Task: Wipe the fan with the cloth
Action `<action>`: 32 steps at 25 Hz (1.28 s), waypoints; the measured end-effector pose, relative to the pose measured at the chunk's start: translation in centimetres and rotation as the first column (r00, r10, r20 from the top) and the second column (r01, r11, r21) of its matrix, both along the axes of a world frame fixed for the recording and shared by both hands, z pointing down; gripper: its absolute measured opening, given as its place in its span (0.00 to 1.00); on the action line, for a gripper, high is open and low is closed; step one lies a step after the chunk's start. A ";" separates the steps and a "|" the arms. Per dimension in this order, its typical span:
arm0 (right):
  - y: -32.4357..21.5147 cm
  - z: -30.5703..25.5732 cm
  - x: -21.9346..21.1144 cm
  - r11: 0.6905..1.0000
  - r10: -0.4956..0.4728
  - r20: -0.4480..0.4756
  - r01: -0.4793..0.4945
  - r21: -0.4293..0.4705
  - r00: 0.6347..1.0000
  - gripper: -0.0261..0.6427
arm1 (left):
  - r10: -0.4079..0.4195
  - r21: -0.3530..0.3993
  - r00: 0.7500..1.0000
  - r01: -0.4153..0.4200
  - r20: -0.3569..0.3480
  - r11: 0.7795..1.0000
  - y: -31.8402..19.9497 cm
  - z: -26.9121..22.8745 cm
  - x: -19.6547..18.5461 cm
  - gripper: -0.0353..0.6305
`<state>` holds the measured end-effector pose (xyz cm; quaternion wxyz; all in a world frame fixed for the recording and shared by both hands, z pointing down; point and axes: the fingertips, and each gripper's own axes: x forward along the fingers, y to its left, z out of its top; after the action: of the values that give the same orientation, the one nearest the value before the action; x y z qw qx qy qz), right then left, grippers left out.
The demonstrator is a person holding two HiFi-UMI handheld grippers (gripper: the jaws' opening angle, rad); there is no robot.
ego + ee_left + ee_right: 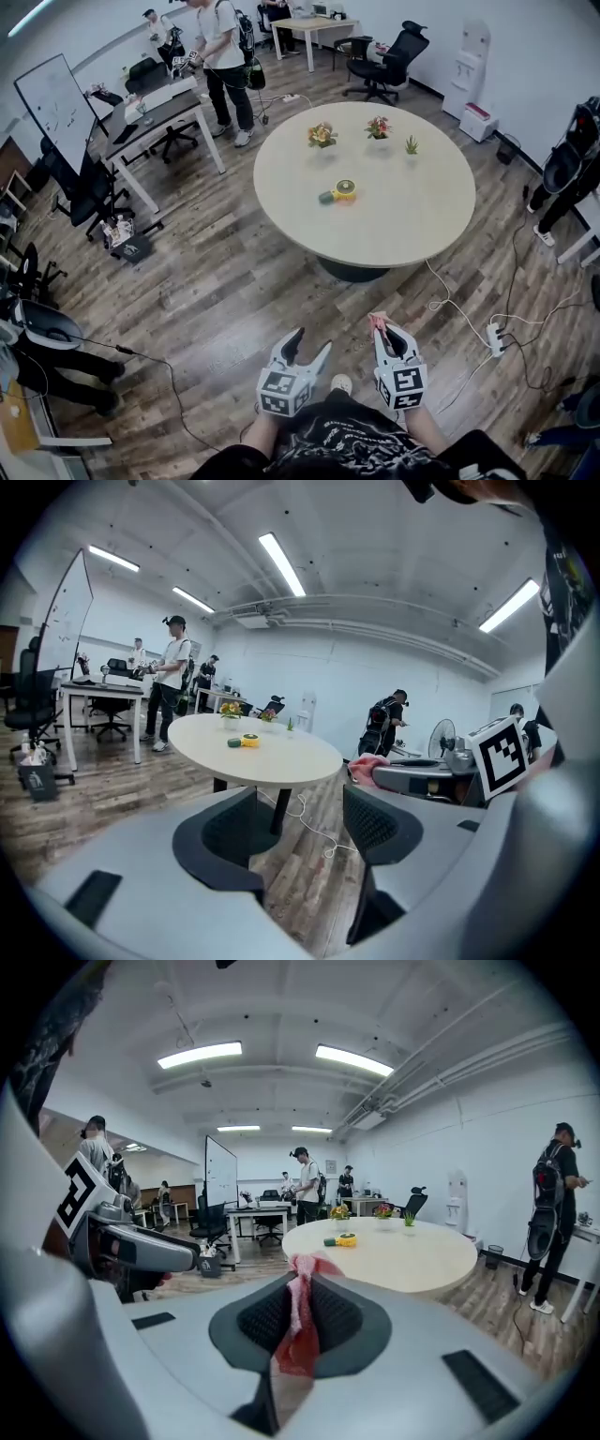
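A small yellow fan [344, 191] with a green handle lies near the middle of the round beige table [412, 216]; it also shows far off as the fan [343, 1239] and the fan [247, 742]. My right gripper [385, 336] is shut on a pink cloth [300, 1321], whose tip pokes out as the cloth [377, 322]. My left gripper [306, 349] is open and empty, its jaws standing apart [298, 832]. Both grippers hang low over the wooden floor, well short of the table.
Three small potted plants [322, 135] stand at the table's far side. A white power strip and cables [495, 337] lie on the floor at right. A person [223, 56] stands by a desk at the back; office chairs [386, 62], a whiteboard [54, 108].
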<state>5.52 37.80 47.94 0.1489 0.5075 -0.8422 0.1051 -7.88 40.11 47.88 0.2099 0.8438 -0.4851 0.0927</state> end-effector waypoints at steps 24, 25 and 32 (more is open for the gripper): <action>-10.6 1.5 5.2 0.999 -0.029 -0.033 0.028 -0.025 0.999 0.11 | -0.063 -0.045 0.998 0.063 -0.020 0.997 -11.6 2.1 4.9 0.51; -11.3 1.4 5.3 1.000 -0.019 -0.035 0.019 -0.019 0.999 0.11 | -0.061 -0.040 0.998 0.061 -0.009 0.997 -12.3 2.3 4.7 0.51; -16.7 2.2 5.1 0.998 0.058 -0.029 -0.059 -0.025 0.998 0.12 | -0.041 -0.073 0.999 0.043 0.031 0.996 -18.9 3.9 2.1 0.50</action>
<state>10.63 21.13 50.14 0.1642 0.5313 -0.8234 0.1132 -5.76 21.20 51.80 0.2354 0.8237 -0.5021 0.1185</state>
